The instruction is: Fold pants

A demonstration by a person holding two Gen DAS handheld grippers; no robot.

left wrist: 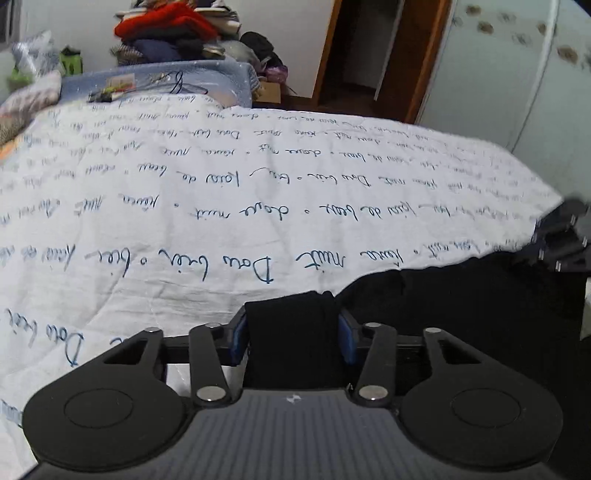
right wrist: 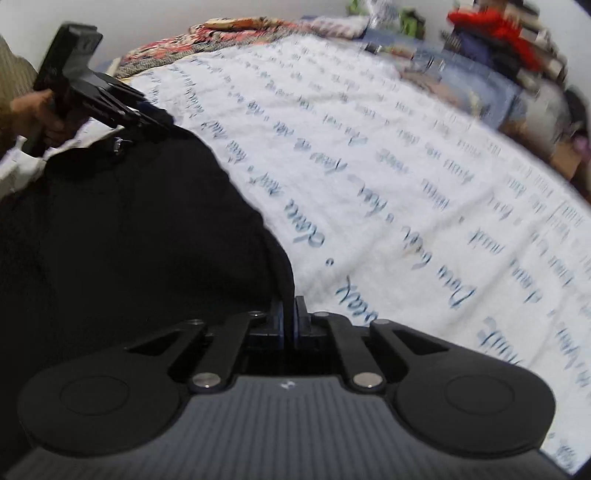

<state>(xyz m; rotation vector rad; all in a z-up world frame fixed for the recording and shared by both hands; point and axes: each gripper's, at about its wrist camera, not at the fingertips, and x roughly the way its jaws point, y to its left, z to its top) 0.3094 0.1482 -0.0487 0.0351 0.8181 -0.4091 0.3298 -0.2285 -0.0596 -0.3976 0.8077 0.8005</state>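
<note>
White bedspread (left wrist: 258, 206) covers bed, blue script printed in rows; "Dors bien" and "douce nuit" roughly legible. Black pants (right wrist: 110, 229) lie at near edge of bed. Left gripper (left wrist: 291, 332) clamps thick bunched fold of pants. Right gripper (right wrist: 289, 317) pinched nearly closed on thin hem. Risk: thin hem slips from right gripper under pull; uneven grips skew fold.

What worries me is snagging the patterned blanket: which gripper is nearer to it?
Left. The left gripper holds the black pants at the end toward the patterned blanket; the right gripper pinches their edge farther from it, beyond the left.
</note>
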